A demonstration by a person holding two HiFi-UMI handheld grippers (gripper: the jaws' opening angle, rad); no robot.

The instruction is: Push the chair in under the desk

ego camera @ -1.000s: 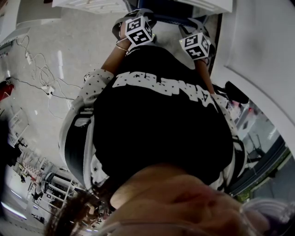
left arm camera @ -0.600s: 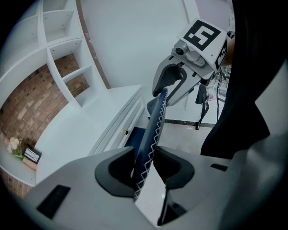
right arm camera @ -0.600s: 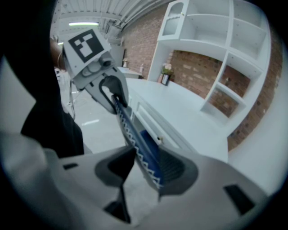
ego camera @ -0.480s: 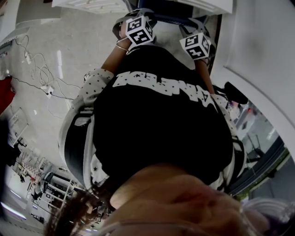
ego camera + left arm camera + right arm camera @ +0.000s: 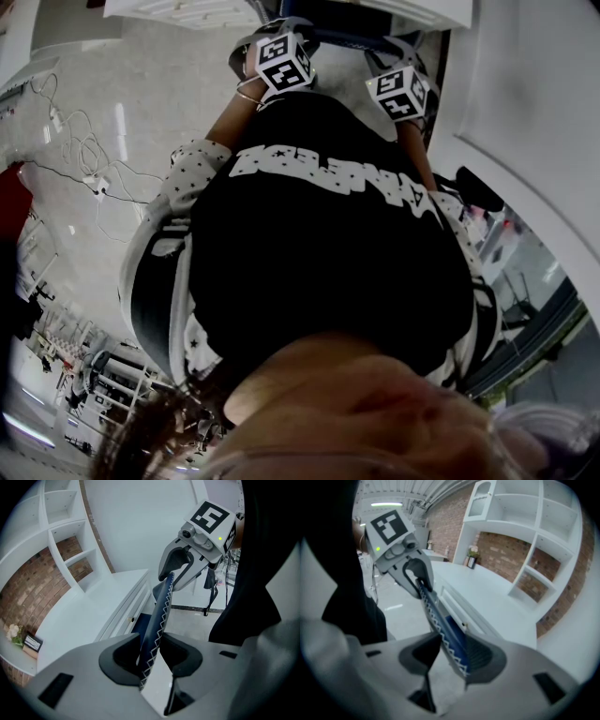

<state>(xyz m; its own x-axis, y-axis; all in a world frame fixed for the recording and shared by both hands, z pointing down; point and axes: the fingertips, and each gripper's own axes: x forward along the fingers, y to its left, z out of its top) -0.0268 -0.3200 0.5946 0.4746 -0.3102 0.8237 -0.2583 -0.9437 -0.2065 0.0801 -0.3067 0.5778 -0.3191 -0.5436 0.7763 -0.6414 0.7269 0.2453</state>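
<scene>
The chair's dark blue back [image 5: 159, 611] has white zigzag stitching along its top edge. That edge runs between the jaws of my left gripper [image 5: 151, 656], which is shut on it. Farther along the same edge, my right gripper [image 5: 180, 571] also clamps it. In the right gripper view the stitched edge [image 5: 436, 616] lies against the pads of my right gripper [image 5: 450, 653], and my left gripper [image 5: 415, 578] holds the far end. From the head view both grippers [image 5: 278, 33] [image 5: 396, 56] sit at the top, above the person's dark torso. The white desk [image 5: 93, 616] with its drawer front is just beyond the chair.
White wall shelves [image 5: 534, 541] on brick rise behind the desk top [image 5: 487, 592], which carries a small plant [image 5: 472, 555]. Cables and a power strip [image 5: 84, 159] lie on the pale floor to the left. Another white surface [image 5: 525, 94] borders the right side.
Both grippers and the chair back stay where they were. Only a red shape at the left edge of the head view shifts slightly.
</scene>
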